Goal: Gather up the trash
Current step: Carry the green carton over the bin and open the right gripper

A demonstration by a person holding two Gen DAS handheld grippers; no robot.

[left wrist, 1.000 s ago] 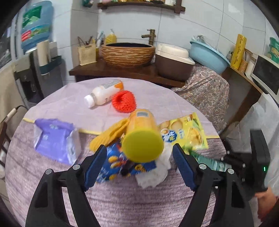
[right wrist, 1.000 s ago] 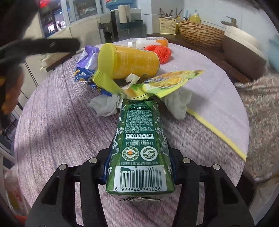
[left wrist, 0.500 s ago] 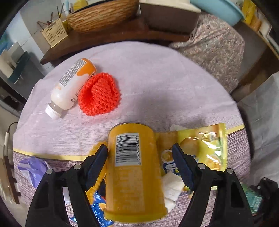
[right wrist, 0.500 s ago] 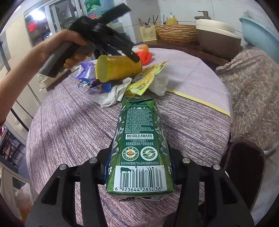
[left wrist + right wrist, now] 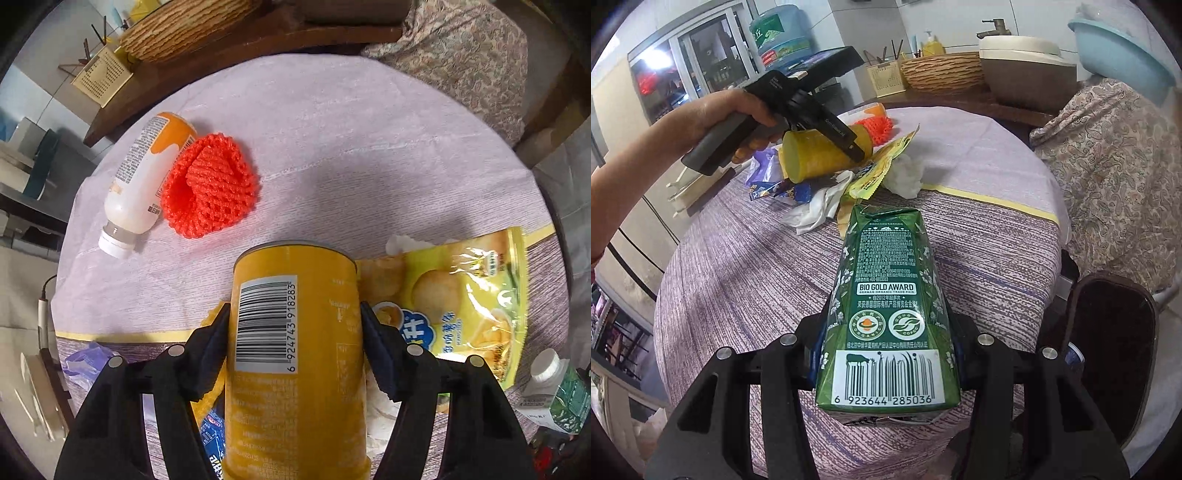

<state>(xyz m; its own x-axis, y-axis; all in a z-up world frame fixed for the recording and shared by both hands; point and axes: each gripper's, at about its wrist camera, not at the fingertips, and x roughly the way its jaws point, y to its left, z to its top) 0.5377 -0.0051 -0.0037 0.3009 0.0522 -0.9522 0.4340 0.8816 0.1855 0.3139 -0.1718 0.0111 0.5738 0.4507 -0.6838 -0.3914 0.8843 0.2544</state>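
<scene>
My left gripper (image 5: 295,328) is shut on a yellow chip can (image 5: 295,350) that lies on its side among the trash pile; the can (image 5: 816,158) also shows in the right wrist view under the left gripper (image 5: 849,146). My right gripper (image 5: 886,336) is shut on a green milk carton (image 5: 886,314) and holds it over the table's near edge; the carton (image 5: 554,391) shows at the lower right of the left wrist view. A yellow chip bag (image 5: 465,306), white tissues (image 5: 816,210), a blue wrapper (image 5: 210,439), a red foam net (image 5: 207,192) and a white bottle (image 5: 144,184) lie on the round table (image 5: 369,147).
A purple packet (image 5: 88,358) lies at the table's left edge. A dark chair (image 5: 1108,350) stands by the right gripper. Behind the table is a counter with a wicker basket (image 5: 942,72), a brown cooker (image 5: 1027,70) and a blue basin (image 5: 1123,40).
My left gripper has moved forward over the yellow can and closed on it. My right gripper has drawn the green carton back from the pile toward the table's edge.
</scene>
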